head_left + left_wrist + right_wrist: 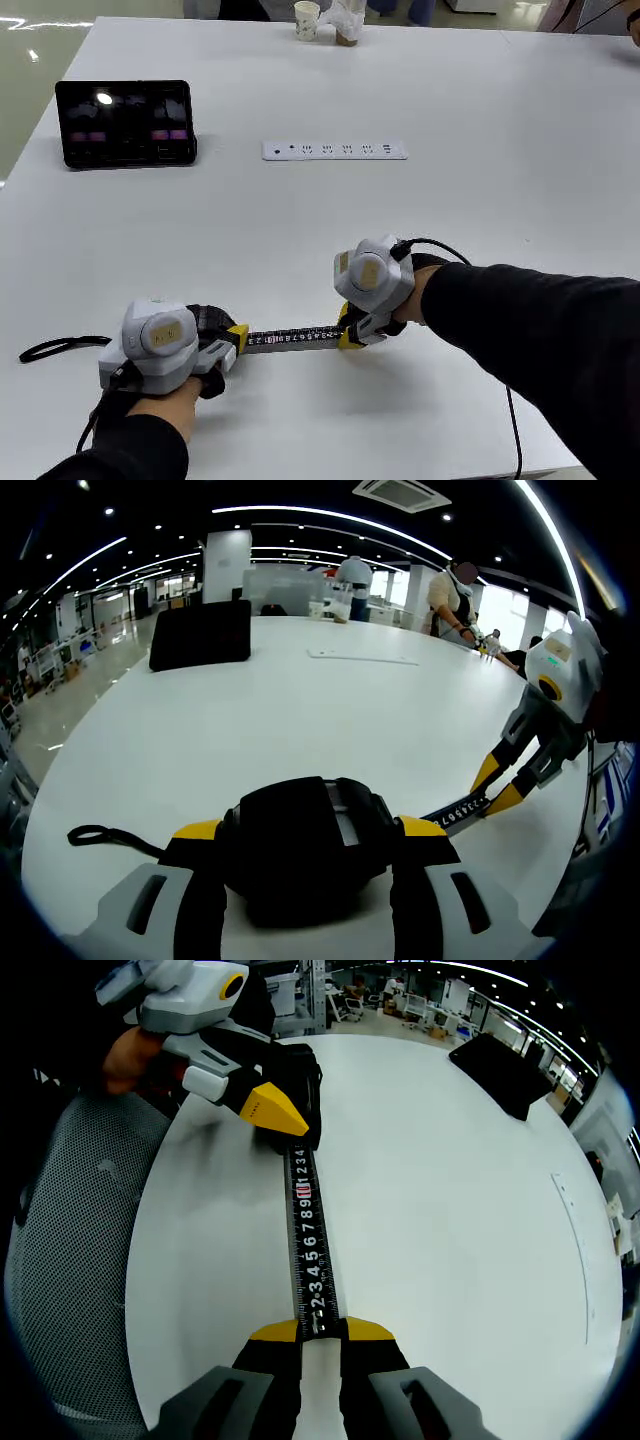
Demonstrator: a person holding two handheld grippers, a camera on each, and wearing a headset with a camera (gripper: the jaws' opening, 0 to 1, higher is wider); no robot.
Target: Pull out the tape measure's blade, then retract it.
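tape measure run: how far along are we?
Done so far: a short length of blade is already out of the case, lying flat on the table. In hand: the left gripper clamps the case, and the right gripper pinches the blade's tip. Left to do: probably more pulling, then the whole retraction.

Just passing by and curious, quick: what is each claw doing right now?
Left claw: shut on the tape measure's case.
Right claw: shut on the end of the pulled-out blade.
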